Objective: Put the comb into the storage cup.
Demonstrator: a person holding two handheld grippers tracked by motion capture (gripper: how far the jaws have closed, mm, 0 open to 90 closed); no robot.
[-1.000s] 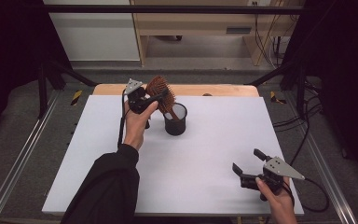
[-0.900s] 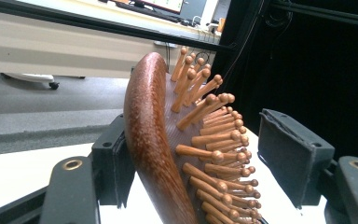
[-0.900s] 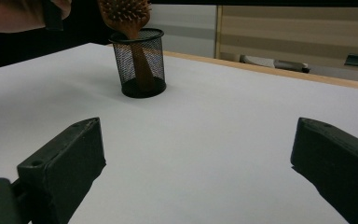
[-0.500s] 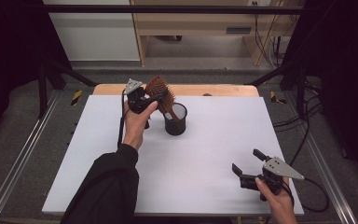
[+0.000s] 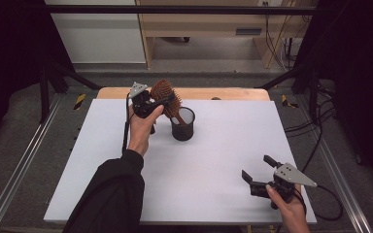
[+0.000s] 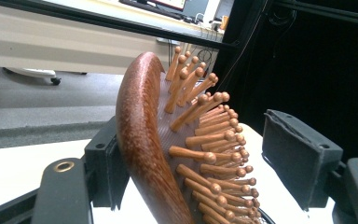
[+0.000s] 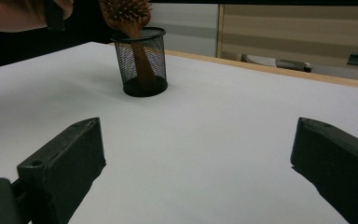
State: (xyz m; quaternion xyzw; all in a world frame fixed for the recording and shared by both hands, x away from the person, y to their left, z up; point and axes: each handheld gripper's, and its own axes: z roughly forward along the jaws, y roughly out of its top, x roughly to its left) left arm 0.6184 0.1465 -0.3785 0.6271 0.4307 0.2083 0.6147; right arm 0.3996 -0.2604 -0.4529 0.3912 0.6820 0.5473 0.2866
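The left hand-held gripper [image 5: 161, 103] jaws have just been opening around the hairbrush [image 5: 167, 94]; its handle is seated in the mesh cup [image 5: 182, 124]. Release is judged underway. The right hand-held gripper [image 5: 255, 171] is held open, empty.

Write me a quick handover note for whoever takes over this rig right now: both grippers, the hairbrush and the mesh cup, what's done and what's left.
Left gripper: fingers have just been opening around the head of the wooden hairbrush; one pad lies against its back, the other stands clear of the bristles.
Right gripper: open, holding nothing, low over the table's near right corner.
Hairbrush: handle down inside the black mesh cup, head leaning out over the rim.
Done: brush placed in the cup.
Left: probably draw the left gripper clear without tipping the cup.
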